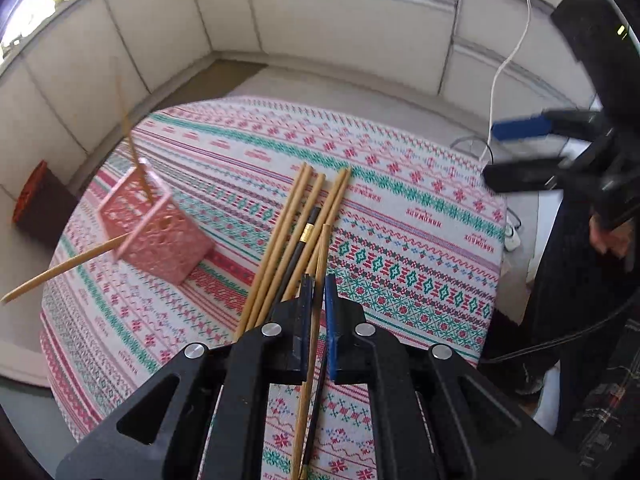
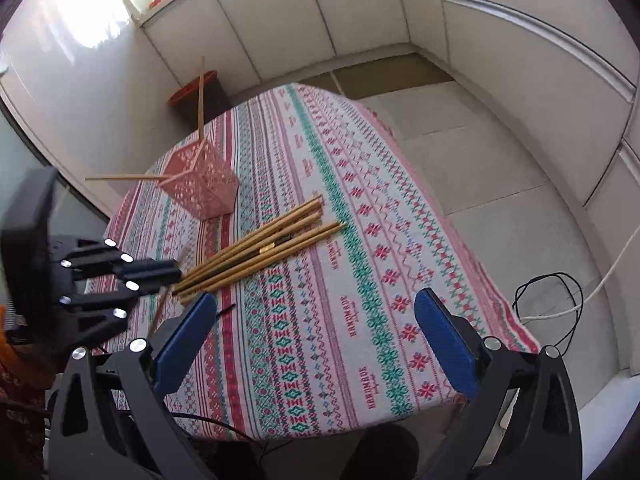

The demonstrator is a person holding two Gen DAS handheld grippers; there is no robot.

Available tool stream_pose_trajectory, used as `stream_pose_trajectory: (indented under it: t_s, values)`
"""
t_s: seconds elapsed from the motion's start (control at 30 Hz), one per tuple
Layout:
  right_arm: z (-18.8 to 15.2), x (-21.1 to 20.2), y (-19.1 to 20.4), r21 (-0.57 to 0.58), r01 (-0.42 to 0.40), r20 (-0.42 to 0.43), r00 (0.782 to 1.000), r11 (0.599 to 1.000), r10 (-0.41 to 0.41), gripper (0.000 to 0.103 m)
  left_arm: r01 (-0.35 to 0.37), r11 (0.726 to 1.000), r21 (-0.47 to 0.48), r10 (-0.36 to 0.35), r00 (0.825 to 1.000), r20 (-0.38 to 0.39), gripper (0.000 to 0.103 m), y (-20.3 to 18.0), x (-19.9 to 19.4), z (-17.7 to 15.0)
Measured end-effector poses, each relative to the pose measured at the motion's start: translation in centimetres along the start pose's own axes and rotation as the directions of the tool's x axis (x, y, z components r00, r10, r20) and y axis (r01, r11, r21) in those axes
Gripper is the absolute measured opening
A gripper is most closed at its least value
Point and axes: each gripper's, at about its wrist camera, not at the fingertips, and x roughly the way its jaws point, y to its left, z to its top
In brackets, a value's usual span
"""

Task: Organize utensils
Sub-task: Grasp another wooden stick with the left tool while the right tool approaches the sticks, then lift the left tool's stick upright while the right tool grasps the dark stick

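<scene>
Left tongs [image 1: 319,292] pinch, seemingly, one bamboo chopstick [image 1: 316,320]; right tongs [image 2: 316,320] spread. Next: carry it to the pink basket [image 1: 156,232], left of frame.

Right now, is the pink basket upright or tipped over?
Upright: the pink basket stands on its base on the tablecloth, open top up, with two chopsticks poking out.
</scene>
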Motion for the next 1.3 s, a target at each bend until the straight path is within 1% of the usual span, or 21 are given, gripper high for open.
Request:
stream_pose_trajectory:
  t_s: [0.1,0.17,0.23,0.3,0.33,0.37,0.43,0.47,0.53,0.57,0.6,0.63,0.7,0.73,0.77,0.87,0.93,1.03,1.1,1.13,1.3]
  values:
    - [-0.7,3.3,2.1,0.058,-0.005,-0.130,0.991,0.998,0.012,0.097,-0.064,0.994,-0.090,0.074,0.990,0.120,0.005,0.4,-4.8,-1.9]
    - [-1.0,6.1,3.3,0.149,-0.005,-0.235,0.971,0.989,0.040,0.095,-0.123,0.983,-0.137,0.147,0.973,0.180,0.005,0.2,-7.8,-3.2]
    - [-1.3,9.2,4.6,0.223,0.036,-0.344,0.938,0.974,0.044,0.083,-0.160,0.969,-0.190,0.205,0.947,0.249,0.005,-0.1,-11.0,-4.5]
    - [-1.4,11.5,6.0,0.266,0.083,-0.404,0.914,0.961,0.033,0.070,-0.190,0.954,-0.233,0.258,0.916,0.306,0.004,-0.5,-13.8,-5.8]
    - [-1.3,12.3,6.6,0.279,0.105,-0.418,0.908,0.955,0.022,0.064,-0.211,0.945,-0.249,0.287,0.900,0.327,0.004,-0.6,-15.0,-6.3]
    - [-1.3,13.0,7.1,0.297,0.126,-0.430,0.903,0.947,0.015,0.062,-0.230,0.937,-0.263,0.314,0.884,0.346,0.004,-0.8,-16.0,-6.7]
    - [-1.4,14.1,8.0,0.335,0.162,-0.449,0.893,0.928,0.006,0.049,-0.264,0.919,-0.294,0.365,0.851,0.377,0.004,-1.0,-18.0,-7.4]
    - [-1.5,14.5,8.4,0.342,0.182,-0.459,0.888,0.922,-0.006,0.047,-0.279,0.911,-0.304,0.386,0.836,0.389,0.004,-1.0,-19.0,-7.7]
    - [-1.7,15.0,9.4,0.338,0.221,-0.470,0.882,0.915,-0.039,0.037,-0.296,0.901,-0.318,0.413,0.811,0.415,0.004,-1.1,-20.4,-7.9]
    - [-1.8,15.2,9.9,0.332,0.250,-0.472,0.879,0.910,-0.069,0.037,-0.303,0.896,-0.325,0.425,0.798,0.427,0.004,-1.1,-21.1,-8.1]
    - [-1.8,15.3,10.4,0.331,0.271,-0.461,0.882,0.904,-0.096,0.031,-0.307,0.892,-0.332,0.434,0.787,0.438,0.004,-1.1,-21.3,-8.3]
    - [-1.7,15.5,10.8,0.330,0.291,-0.464,0.879,0.898,-0.115,0.027,-0.308,0.888,-0.341,0.442,0.776,0.451,0.004,-1.2,-21.8,-8.4]
    - [-1.8,15.5,11.3,0.344,0.339,-0.459,0.874,0.876,-0.158,0.018,-0.303,0.882,-0.360,0.453,0.756,0.472,0.004,-1.4,-22.7,-9.0]
    - [-2.0,15.5,11.5,0.346,0.360,-0.452,0.873,0.866,-0.182,0.013,-0.298,0.880,-0.369,0.455,0.750,0.480,0.004,-1.4,-22.9,-9.1]
    - [-2.2,15.4,11.8,0.338,0.381,-0.444,0.871,0.861,-0.212,0.011,-0.291,0.880,-0.375,0.454,0.748,0.484,0.004,-1.3,-23.0,-9.1]
    - [-3.1,15.5,12.9,0.347,0.398,-0.413,0.878,0.849,-0.243,0.009,-0.281,0.879,-0.384,0.452,0.746,0.488,0.004,-1.2,-23.2,-9.5]
    - [-3.3,15.4,13.1,0.360,0.384,-0.397,0.888,0.850,-0.233,0.006,-0.276,0.876,-0.396,0.454,0.749,0.483,0.004,-1.1,-23.1,-9.6]
    - [-3.5,14.3,11.8,0.403,0.307,-0.358,0.920,0.862,-0.161,0.004,-0.261,0.871,-0.416,0.456,0.745,0.488,0.004,-0.7,-23.3,-10.1]
    - [-3.6,13.1,11.1,0.400,0.265,-0.317,0.938,0.878,-0.138,0.004,-0.236,0.873,-0.427,0.447,0.736,0.508,0.004,-0.7,-23.8,-10.2]
    - [-3.6,12.3,10.8,0.381,0.254,-0.289,0.946,0.889,-0.146,0.004,-0.223,0.874,-0.432,0.442,0.734,0.515,0.004,-0.6,-24.0,-10.2]
    - [-3.2,6.8,10.8,0.234,0.177,-0.117,0.981,0.956,-0.154,0.004,-0.155,0.883,-0.443,0.402,0.737,0.543,0.004,-0.6,-23.9,-9.2]
